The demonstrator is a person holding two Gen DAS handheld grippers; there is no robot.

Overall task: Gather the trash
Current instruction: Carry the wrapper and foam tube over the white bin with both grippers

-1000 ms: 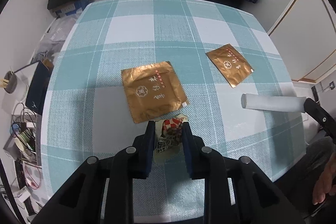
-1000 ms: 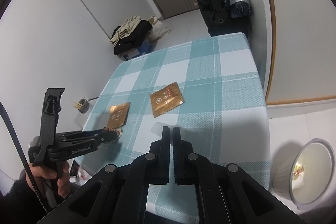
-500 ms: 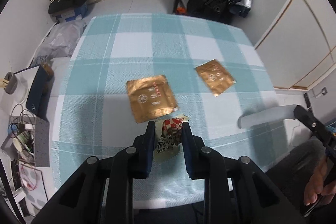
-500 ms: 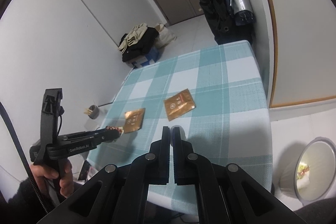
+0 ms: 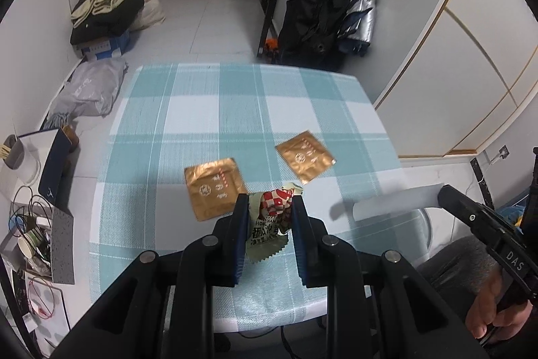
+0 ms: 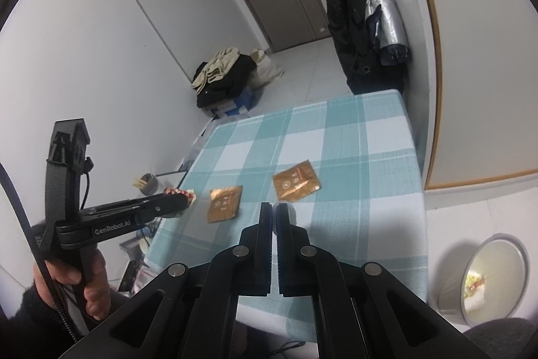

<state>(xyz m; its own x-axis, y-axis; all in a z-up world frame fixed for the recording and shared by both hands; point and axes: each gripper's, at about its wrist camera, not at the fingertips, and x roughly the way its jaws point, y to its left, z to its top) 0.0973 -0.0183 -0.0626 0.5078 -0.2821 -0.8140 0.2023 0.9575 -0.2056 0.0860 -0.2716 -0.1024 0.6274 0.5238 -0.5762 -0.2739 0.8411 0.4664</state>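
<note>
A crinkled wrapper point(image 5: 269, 217), pale green with a red-and-white check patch and a zigzag-cut lower edge, is pinched between the flat dark-blue pads of the left gripper point(image 5: 269, 211), whose jaws are closed on it; it is held up off the counter point(image 5: 235, 110). The right gripper point(image 6: 273, 217) has its jaws pressed almost together on a smooth white tube point(image 6: 285, 214), seen end-on as a round face in the right wrist view and from the side as a long pale cylinder point(image 5: 396, 202) in the left wrist view, raised above the counter's right edge. Two flat, square packets of shiny copper foil with crimped borders lie on the counter: one point(image 5: 215, 187) just beyond the left gripper, the other point(image 5: 305, 156) farther right, the two apart. The counter is covered by a woven cloth in teal and white checks. A round grey bin point(image 6: 487, 278) with scraps inside stands on the floor to the right.
</note>
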